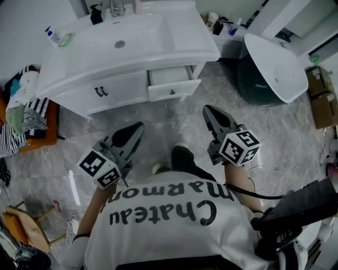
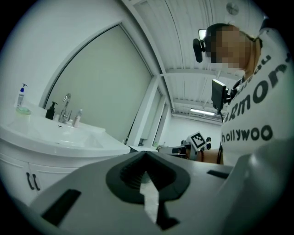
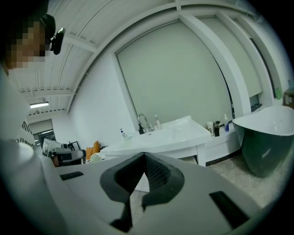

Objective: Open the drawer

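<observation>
The white vanity (image 1: 105, 66) stands at the top of the head view. Its small drawer (image 1: 174, 89) at the right end is pulled out part way, and the pale inside shows behind the front panel. My left gripper (image 1: 139, 127) hovers over the floor below the cabinet doors, shut and empty. My right gripper (image 1: 207, 109) hangs just below and right of the drawer front, apart from it, also shut with nothing in it. In the left gripper view the jaw tips (image 2: 146, 153) meet beside the vanity (image 2: 55, 137). The right gripper view has its tips (image 3: 144, 154) together before the vanity (image 3: 161, 137).
A freestanding bathtub (image 1: 274, 66) sits right of the vanity. Bottles and a tap (image 1: 113, 8) stand on the counter. A pile of clothes (image 1: 24, 105) lies at the left, cardboard boxes (image 1: 322, 95) at the far right. Marble floor (image 1: 174, 124) lies between me and the cabinet.
</observation>
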A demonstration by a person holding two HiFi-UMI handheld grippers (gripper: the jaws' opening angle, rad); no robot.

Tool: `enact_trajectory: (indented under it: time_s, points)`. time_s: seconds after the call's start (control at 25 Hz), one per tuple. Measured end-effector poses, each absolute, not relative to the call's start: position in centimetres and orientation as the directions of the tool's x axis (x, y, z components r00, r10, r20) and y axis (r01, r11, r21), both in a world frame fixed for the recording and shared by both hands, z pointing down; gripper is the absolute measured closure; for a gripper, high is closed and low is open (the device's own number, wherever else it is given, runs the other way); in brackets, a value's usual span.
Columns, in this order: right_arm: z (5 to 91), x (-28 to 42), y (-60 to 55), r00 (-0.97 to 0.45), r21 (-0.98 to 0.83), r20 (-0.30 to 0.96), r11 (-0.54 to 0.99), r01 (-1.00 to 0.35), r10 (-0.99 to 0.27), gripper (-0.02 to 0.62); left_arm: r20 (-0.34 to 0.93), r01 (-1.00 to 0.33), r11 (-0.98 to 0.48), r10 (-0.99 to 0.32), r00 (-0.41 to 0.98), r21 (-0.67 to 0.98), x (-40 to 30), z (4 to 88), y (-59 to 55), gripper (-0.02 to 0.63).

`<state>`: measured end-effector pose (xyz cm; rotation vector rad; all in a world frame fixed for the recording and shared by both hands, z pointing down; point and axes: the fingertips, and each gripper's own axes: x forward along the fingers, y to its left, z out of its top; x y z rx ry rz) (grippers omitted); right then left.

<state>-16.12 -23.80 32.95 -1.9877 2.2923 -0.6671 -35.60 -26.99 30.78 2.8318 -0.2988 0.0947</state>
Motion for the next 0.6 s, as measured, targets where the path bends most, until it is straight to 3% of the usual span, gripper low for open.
enact_trajectory:
  time_s: [0.6]
  points:
    - [32.1, -15.4, -23.5, -0.180, -0.399, 0.190, 0.092, -0.912, -0.965, 0.584, 0.121, -0.244, -0.929, -0.218, 0.968, 0.278, -36.3, 31.9, -26.7, 0.598]
